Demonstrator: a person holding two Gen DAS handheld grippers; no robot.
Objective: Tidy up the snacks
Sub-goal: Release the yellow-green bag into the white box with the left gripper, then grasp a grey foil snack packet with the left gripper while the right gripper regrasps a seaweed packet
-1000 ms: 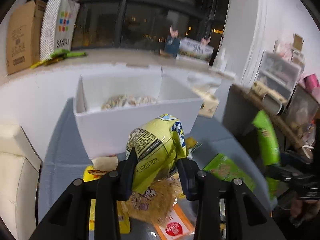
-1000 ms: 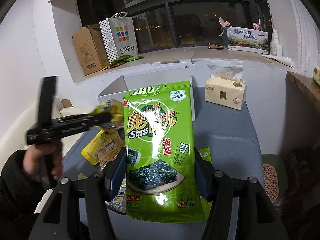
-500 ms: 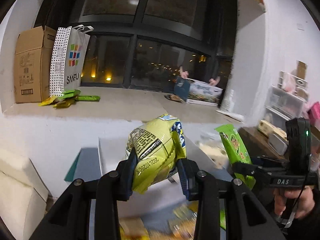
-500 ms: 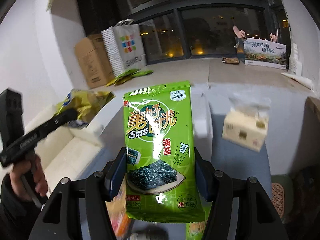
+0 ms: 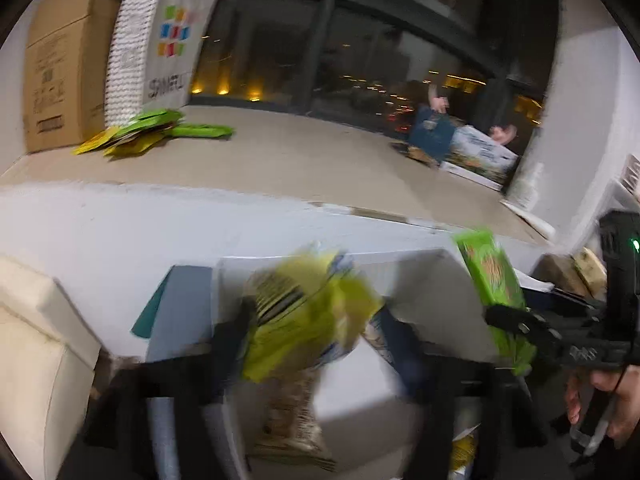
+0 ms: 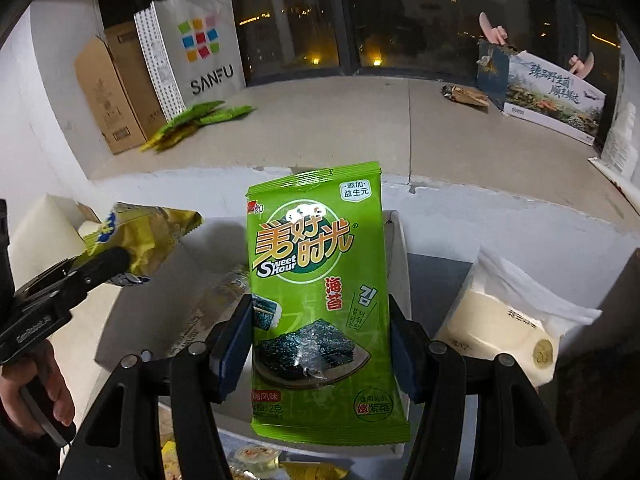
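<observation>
My left gripper [image 5: 316, 336] is shut on a yellow-green snack bag [image 5: 304, 312] and holds it over the open white box [image 5: 420, 276]; this view is blurred. The bag also shows in the right wrist view [image 6: 140, 236], in the left gripper [image 6: 108, 264]. My right gripper [image 6: 320, 344] is shut on a green seaweed snack pack [image 6: 320, 292], held upright above the box's [image 6: 400, 264] near wall. That pack also shows in the left wrist view [image 5: 492, 280]. A beige snack packet [image 5: 292, 420] lies inside the box.
A tissue pack [image 6: 508, 316] sits right of the box. On the window ledge stand a cardboard box [image 6: 108, 88], a SANFU paper bag [image 6: 192, 48], loose green packets [image 6: 196, 120] and a printed carton [image 6: 548, 96]. Loose snacks [image 6: 256, 460] lie before the box. A cream sofa [image 5: 36, 344] is at left.
Both grippers have risen and moved forward from the table's snack pile toward the white box. The left view tilted up, then back down over the box. Both bags stay gripped.
</observation>
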